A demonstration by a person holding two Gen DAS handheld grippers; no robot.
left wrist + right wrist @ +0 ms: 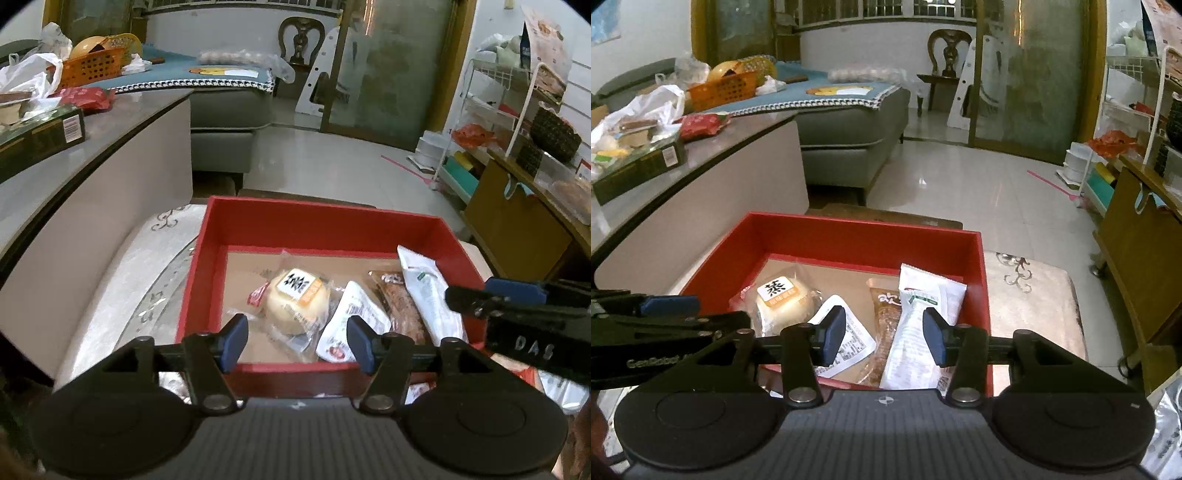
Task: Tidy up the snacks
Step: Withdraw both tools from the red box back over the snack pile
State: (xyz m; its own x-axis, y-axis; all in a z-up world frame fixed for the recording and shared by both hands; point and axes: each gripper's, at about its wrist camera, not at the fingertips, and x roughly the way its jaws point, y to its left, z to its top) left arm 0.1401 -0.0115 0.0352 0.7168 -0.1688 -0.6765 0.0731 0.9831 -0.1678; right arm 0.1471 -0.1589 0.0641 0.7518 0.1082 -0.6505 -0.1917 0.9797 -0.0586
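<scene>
A red box [207, 266] [849, 236] sits on a pale patterned cloth and holds several wrapped snacks. In it lie a round pale bun in clear wrap [297, 304] [785, 301], a small white packet [352, 317] [853, 332], a brown snack bar [400, 306] [884, 314] and a long white packet [430, 295] [916, 325] leaning on the right wall. My left gripper [297, 341] is open and empty above the box's near edge. My right gripper [884, 336] is open and empty above the packets. Each gripper shows at the side of the other's view.
A grey counter [110, 125] at the left carries a dark green box [40, 136], a red packet [701, 125] and plastic bags. A sofa with an orange basket [720, 90] stands behind. A wooden cabinet [1137, 229] and a wire shelf [491, 110] stand at the right. A silver bag [1163, 435] lies at the lower right.
</scene>
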